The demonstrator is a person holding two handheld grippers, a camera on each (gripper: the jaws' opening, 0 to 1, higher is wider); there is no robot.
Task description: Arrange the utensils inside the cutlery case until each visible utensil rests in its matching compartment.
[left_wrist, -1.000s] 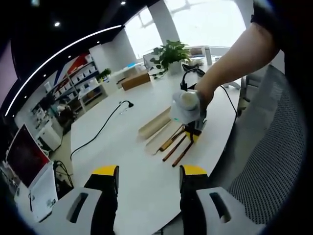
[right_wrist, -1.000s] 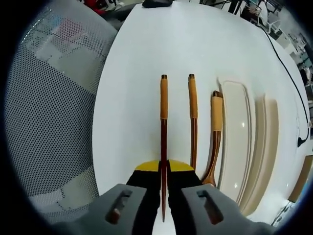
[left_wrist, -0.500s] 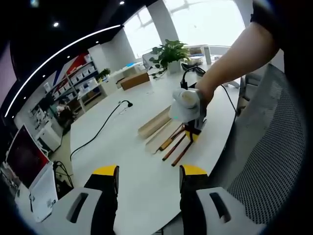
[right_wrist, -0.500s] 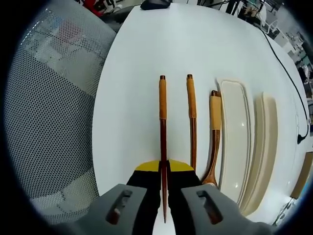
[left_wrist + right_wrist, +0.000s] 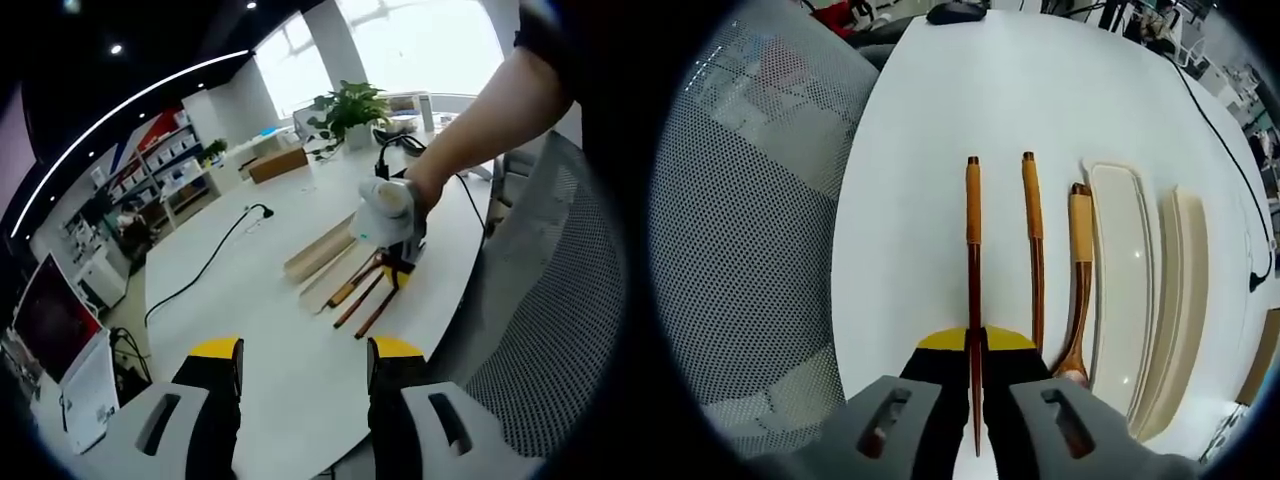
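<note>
Still clamped on the chopstick (image 5: 973, 260), the right claw (image 5: 975, 345) barely shifted (left claw (image 5: 300, 350) gapes).

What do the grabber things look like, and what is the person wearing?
Each gripper has a pale grey body with dark slots, black fingers and yellow tips: the left gripper and the right gripper match. Seen from outside, the right gripper carries a whitish rounded casing. The person's arm is bare up to a dark short sleeve.
</note>
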